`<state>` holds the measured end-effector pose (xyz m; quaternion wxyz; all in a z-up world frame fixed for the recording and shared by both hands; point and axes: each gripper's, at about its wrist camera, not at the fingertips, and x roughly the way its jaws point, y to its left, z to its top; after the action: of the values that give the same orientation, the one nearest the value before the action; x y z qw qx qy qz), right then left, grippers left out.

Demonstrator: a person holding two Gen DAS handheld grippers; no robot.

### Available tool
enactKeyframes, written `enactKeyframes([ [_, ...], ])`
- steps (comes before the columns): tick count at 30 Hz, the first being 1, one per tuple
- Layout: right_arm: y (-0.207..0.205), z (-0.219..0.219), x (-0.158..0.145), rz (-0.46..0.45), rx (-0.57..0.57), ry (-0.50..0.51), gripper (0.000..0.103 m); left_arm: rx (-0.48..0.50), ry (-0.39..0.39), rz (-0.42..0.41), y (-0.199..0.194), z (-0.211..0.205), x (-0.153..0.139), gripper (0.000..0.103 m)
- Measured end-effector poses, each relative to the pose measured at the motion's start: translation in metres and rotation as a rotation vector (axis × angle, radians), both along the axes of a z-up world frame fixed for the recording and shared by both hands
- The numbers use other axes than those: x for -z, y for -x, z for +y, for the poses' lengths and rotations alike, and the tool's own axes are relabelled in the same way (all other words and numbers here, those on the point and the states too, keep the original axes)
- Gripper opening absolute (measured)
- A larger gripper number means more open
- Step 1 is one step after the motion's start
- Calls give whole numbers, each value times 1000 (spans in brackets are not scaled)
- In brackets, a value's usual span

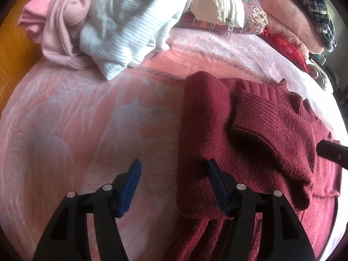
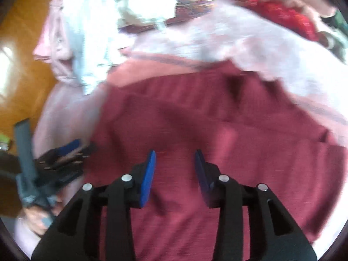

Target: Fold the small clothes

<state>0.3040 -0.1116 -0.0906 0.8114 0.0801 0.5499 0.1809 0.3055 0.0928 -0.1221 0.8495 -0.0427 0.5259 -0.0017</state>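
Note:
A dark red knitted sweater (image 1: 250, 134) lies on the pink bed cover, its left side and a ribbed sleeve cuff (image 1: 258, 117) folded over the body. My left gripper (image 1: 173, 169) is open and empty, straddling the sweater's left folded edge. The right gripper's tip (image 1: 332, 154) shows at the right edge of the left wrist view. In the blurred right wrist view the sweater (image 2: 206, 119) fills the middle. My right gripper (image 2: 175, 158) is open and empty above it. The left gripper (image 2: 65, 156) shows at the left there.
A heap of unfolded clothes sits at the back: a pink garment (image 1: 56, 21), a white striped one (image 1: 124, 26) and a cream zipped one (image 1: 219, 2). A patterned cushion (image 1: 252, 15), a red cloth (image 1: 287, 45) and a plaid garment (image 1: 313, 2) lie back right. Wooden floor (image 2: 21, 65) lies left.

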Motion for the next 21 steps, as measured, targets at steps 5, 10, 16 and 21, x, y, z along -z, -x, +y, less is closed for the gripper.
enactKeyframes([
  [5, -10, 44, 10, 26, -63, 13, 45, -10, 17, 22, -7, -1, 3, 64],
  [10, -18, 57, 16, 25, -57, 101, 54, -20, 38, 20, -17, -2, 2, 65],
  [16, -19, 46, 26, 18, -60, 91, 5, -46, 39, 34, -18, 4, 10, 71],
  [21, -5, -5, 1, -30, -1, -43, 4, -50, 35, 21, -16, 3, 10, 71],
])
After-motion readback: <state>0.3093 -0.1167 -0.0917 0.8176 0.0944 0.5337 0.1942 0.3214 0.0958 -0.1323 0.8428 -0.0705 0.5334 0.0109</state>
